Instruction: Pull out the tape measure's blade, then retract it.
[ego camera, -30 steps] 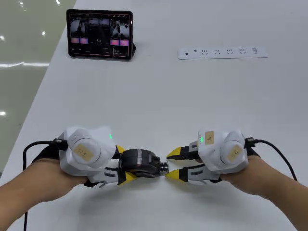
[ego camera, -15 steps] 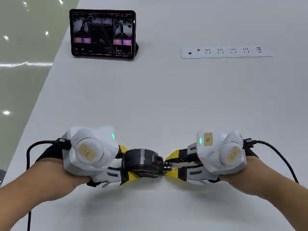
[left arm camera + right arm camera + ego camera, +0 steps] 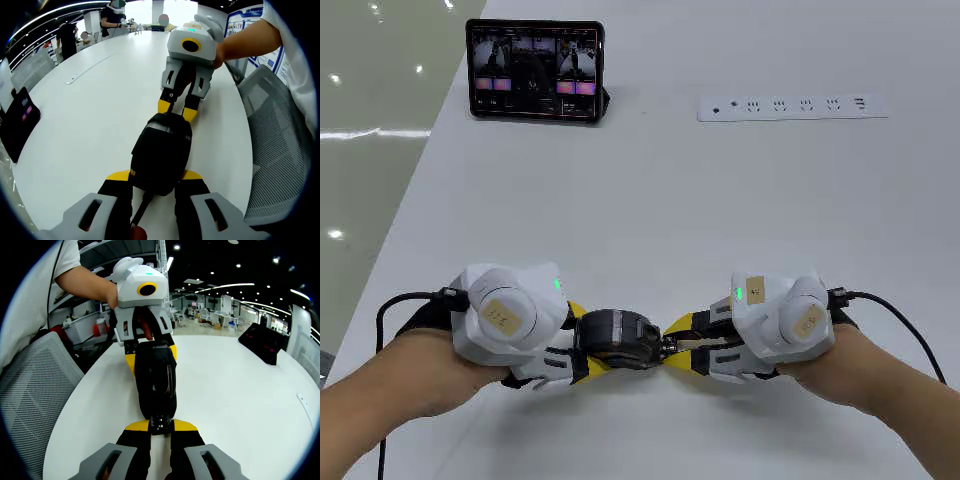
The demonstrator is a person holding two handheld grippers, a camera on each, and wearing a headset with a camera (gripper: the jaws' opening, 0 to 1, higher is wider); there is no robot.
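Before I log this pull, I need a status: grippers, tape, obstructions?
Left gripper shut on tape measure. Right gripper shut on blade hook, blade not yet out. Tablet, power strip far across the bench, out of the way.

A white table (image 3: 720, 200). A dark tablet (image 3: 533, 70) stands propped at its far left; a white power strip (image 3: 792, 106) lies flat far right. A black tape measure (image 3: 617, 337) sits near the front edge.

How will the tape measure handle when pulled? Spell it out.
The tape measure looks blocky, rigid and probably dense, so the left gripper should clamp it without crushing. On the smooth table it would likely slide if released. The small blade hook between the fingers of the right gripper might slip free under spring tension.
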